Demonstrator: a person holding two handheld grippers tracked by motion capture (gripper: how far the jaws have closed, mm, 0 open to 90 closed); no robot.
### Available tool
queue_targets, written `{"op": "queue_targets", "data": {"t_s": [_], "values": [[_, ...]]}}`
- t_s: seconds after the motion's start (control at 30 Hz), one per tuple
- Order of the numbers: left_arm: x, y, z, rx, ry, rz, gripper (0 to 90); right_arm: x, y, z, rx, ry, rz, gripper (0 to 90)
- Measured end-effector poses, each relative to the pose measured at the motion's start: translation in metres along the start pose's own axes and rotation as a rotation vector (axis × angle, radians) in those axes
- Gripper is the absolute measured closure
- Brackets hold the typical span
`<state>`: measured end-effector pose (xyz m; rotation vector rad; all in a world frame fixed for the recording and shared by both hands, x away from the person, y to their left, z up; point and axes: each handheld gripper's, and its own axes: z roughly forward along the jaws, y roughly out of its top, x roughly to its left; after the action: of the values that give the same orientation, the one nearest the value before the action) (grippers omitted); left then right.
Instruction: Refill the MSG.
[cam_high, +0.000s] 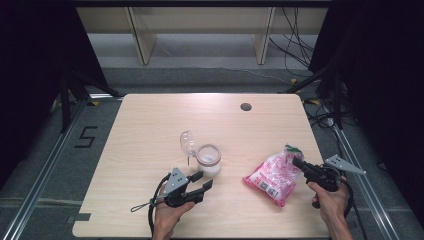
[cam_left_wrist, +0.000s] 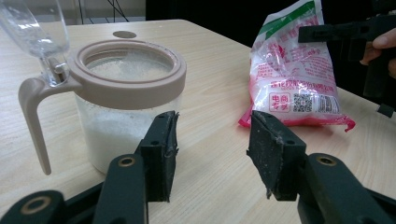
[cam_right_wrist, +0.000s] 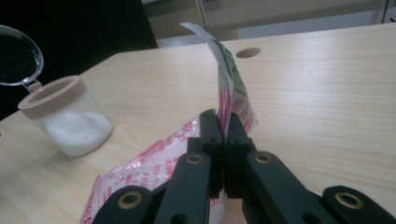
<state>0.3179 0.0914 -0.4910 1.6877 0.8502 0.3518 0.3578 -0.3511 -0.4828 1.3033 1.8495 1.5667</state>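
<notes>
A clear jar (cam_high: 208, 160) with a beige rim stands mid-table, holding white powder. Its clear lid (cam_high: 188, 142) is flipped up at the back left. In the left gripper view the jar (cam_left_wrist: 125, 100) is close, ahead and left of the jaws. My left gripper (cam_high: 202, 181) is open just in front of the jar, nothing between its fingers. A pink and white bag (cam_high: 274, 176) with a green top lies to the right. My right gripper (cam_high: 297, 162) is shut on the bag's upper edge (cam_right_wrist: 226, 100), which stands up between the pads.
A dark round hole (cam_high: 245, 106) sits in the table near the far edge. Table legs and cables lie beyond the far edge. Bare wood stretches across the left and far parts of the table (cam_high: 150, 120).
</notes>
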Motion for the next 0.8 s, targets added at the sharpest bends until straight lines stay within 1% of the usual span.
{"op": "queue_targets", "data": {"t_s": [0.03,0.07,0.1,0.13,0.17,0.2,0.23,0.27,0.33,0.37,0.4,0.43,0.47,0.5,0.53,0.57,0.6,0.63,0.67,0.7,0.73,0.8], "values": [[0.0,0.0,0.0,0.0,0.003,-0.003,51.6,0.0,0.0,-0.001,0.014,-0.009,-0.003,89.8],[0.001,0.0,0.0,-0.007,0.0,-0.008,51.5,0.003,-0.001,-0.001,0.025,-0.021,0.039,89.6],[0.002,0.0,0.0,-0.008,-0.001,-0.006,51.4,0.002,-0.001,-0.002,0.029,-0.024,0.035,89.5],[0.002,0.0,-0.001,-0.008,0.004,-0.008,51.4,0.001,-0.001,-0.002,0.03,-0.03,0.01,89.4],[0.002,-0.001,-0.001,-0.01,0.003,-0.008,51.3,0.001,0.0,-0.002,0.04,-0.036,0.013,89.2],[0.003,-0.001,0.0,-0.009,0.003,-0.007,51.1,0.001,-0.001,-0.002,0.039,-0.037,0.013,88.9],[0.003,-0.001,-0.001,-0.003,0.012,-0.009,50.8,0.0,-0.001,-0.002,0.044,-0.044,0.015,88.8],[0.003,-0.001,-0.001,-0.006,0.012,-0.01,50.4,-0.001,-0.001,-0.002,0.042,-0.054,-0.01,88.5],[0.004,-0.001,-0.001,-0.007,0.008,-0.009,50.0,0.0,-0.001,-0.003,0.053,-0.059,0.001,87.9],[0.004,-0.001,-0.002,-0.002,0.01,-0.008,49.1,0.002,-0.002,-0.003,0.057,-0.06,0.037,87.7],[0.005,-0.001,-0.002,-0.002,0.015,-0.007,47.3,0.001,-0.002,-0.002,0.049,-0.065,0.028,87.6],[0.006,0.0,-0.002,0.001,0.02,0.002,44.3,0.002,-0.002,-0.003,0.056,-0.062,0.038,87.1],[0.006,0.001,-0.003,0.001,0.029,-0.011,41.9,0.0,-0.002,-0.003,0.049,-0.06,0.014,86.8],[0.006,0.0,-0.004,-0.004,0.026,-0.008,42.1,0.0,-0.002,-0.004,0.058,-0.065,0.023,86.6],[0.006,0.0,-0.003,-0.011,0.029,-0.028,42.0,0.0,-0.002,-0.004,0.065,-0.071,0.018,86.2],[0.007,0.0,-0.005,0.0,0.04,-0.019,41.8,0.0,-0.002,-0.004,0.074,-0.082,0.022,85.7],[0.007,0.0,-0.004,-0.009,0.041,-0.033,40.6,0.0,-0.003,-0.004,0.079,-0.089,0.019,85.0],[0.008,0.0,-0.005,-0.004,0.048,-0.036,38.8,-0.002,-0.003,-0.005,0.081,-0.087,0.005,84.6],[0.009,0.0,-0.005,-0.002,0.051,-0.043,37.1,-0.001,-0.003,-0.006,0.076,-0.095,0.014,84.4],[0.01,0.001,-0.005,-0.001,0.047,-0.029,35.9,-0.001,-0.003,-0.006,0.079,-0.099,0.005,84.0],[0.01,0.001,-0.006,0.009,0.056,-0.025,35.5,0.0,-0.003,-0.007,0.084,-0.09,0.022,83.4],[0.011,0.001,-0.006,0.006,0.059,-0.032,35.1,0.001,-0.005,-0.008,0.092,-0.112,0.026,82.5]]}}
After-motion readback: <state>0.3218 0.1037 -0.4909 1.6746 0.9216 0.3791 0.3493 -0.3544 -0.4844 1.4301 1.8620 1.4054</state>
